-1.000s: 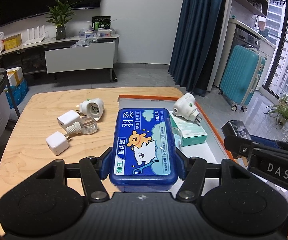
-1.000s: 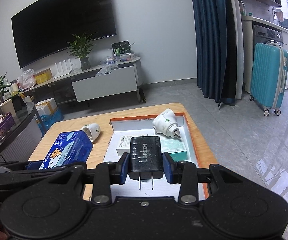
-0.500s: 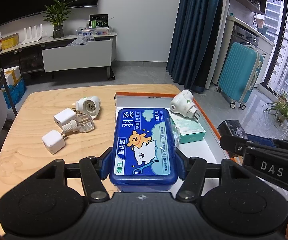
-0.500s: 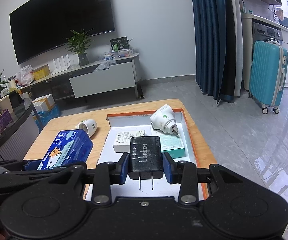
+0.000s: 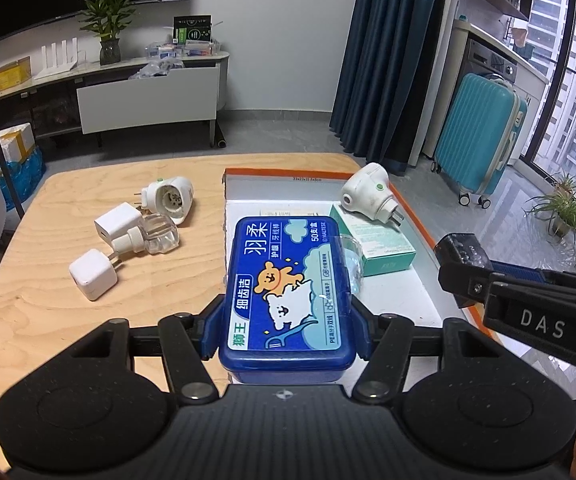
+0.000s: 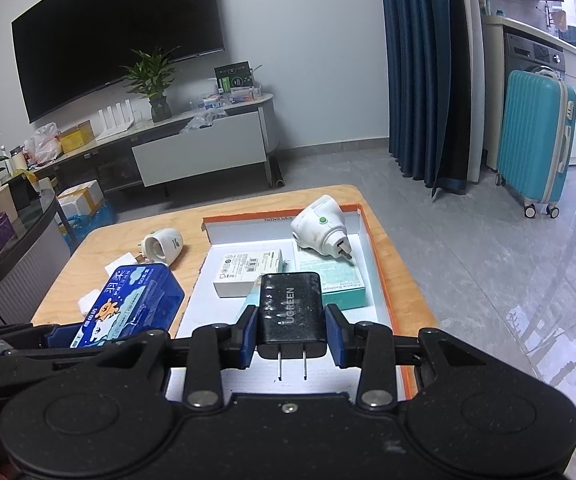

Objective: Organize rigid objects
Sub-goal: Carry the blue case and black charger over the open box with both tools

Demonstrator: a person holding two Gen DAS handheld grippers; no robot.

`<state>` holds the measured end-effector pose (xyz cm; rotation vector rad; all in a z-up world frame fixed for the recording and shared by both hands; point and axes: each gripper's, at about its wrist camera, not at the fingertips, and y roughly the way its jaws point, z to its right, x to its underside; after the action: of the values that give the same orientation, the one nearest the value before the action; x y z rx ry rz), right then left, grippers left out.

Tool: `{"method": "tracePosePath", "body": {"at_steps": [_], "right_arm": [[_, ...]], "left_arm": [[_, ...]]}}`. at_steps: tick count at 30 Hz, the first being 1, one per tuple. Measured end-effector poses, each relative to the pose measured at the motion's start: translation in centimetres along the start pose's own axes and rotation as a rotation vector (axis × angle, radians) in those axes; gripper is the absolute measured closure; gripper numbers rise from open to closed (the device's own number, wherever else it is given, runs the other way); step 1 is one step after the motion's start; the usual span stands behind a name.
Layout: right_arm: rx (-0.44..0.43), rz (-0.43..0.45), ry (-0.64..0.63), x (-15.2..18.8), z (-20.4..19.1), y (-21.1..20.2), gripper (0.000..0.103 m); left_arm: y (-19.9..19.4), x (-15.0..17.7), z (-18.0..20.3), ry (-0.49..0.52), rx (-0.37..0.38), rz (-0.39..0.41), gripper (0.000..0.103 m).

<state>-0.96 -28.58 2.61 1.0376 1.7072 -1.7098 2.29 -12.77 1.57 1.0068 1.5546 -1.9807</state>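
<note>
My left gripper had its fingers pinching the blue plastic floss-pick box with the cartoon bear label, held over the near left edge of the orange-rimmed white cardboard tray. The box hid much of the tray floor beneath it in that view. My right gripper clamped the black UGREEN wall charger, prongs pointing back at the camera, above the tray's near end. Only the right view showed the white labelled carton inside the tray; both showed the teal carton with the white plug-in vaporiser lying on it. Only the left view clearly showed two white cube chargers and a clear refill bottle lying on the wooden surface.
</note>
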Motion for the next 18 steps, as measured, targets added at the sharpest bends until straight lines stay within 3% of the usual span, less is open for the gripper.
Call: {"method": "tracePosePath", "body": {"at_steps": [18], "right_arm": [[0.011, -0.052, 0.029, 0.0, 1.3, 3.4, 0.059]], "left_arm": [[3.0, -0.2, -1.7, -0.043, -0.009, -0.058, 0.041]]}}
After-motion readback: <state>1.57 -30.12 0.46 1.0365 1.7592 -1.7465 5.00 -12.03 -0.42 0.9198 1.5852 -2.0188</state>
